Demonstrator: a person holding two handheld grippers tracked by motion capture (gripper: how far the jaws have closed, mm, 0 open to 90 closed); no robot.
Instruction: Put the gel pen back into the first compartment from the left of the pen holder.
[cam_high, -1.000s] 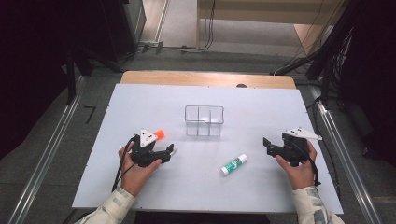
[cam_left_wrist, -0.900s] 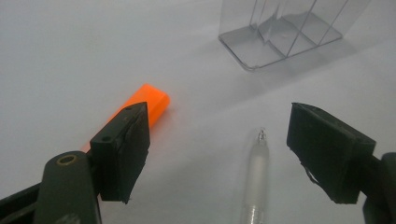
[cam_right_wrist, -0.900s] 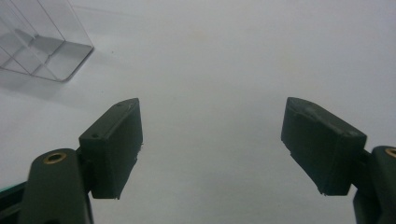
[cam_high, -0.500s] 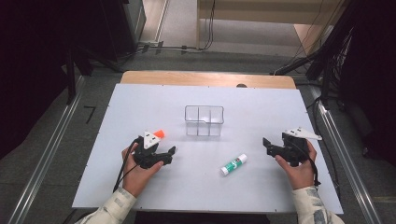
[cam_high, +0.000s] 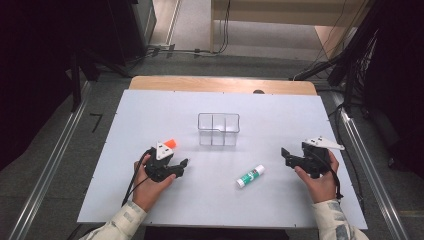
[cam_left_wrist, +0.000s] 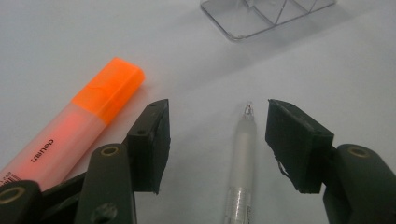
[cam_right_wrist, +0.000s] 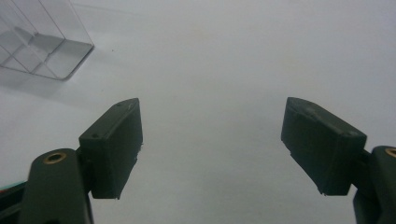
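Note:
A clear pen (cam_left_wrist: 243, 154) lies on the white table between the jaws of my left gripper (cam_left_wrist: 217, 140), tip pointing away. The jaws have just been closing, but a gap remains on each side of the pen, so the pads do not touch it. An orange highlighter (cam_left_wrist: 88, 126) lies just outside the left jaw; its orange cap (cam_high: 170, 143) pokes out beyond the left gripper (cam_high: 184, 163) in the high view. My right gripper (cam_right_wrist: 212, 140) rests at the table's right side (cam_high: 286, 154), jaws wide open with bare table between them.
A clear divided box (cam_high: 218, 129) stands at the middle of the white table (cam_high: 280, 110), ahead of both grippers. A green-and-white glue stick (cam_high: 250, 176) lies between the hands, nearer the right one. Dark floor, rails and cables surround the table.
The left gripper has crept slightly toward the table's near edge and its jaws have narrowed around the pen. The right hand has stayed still.

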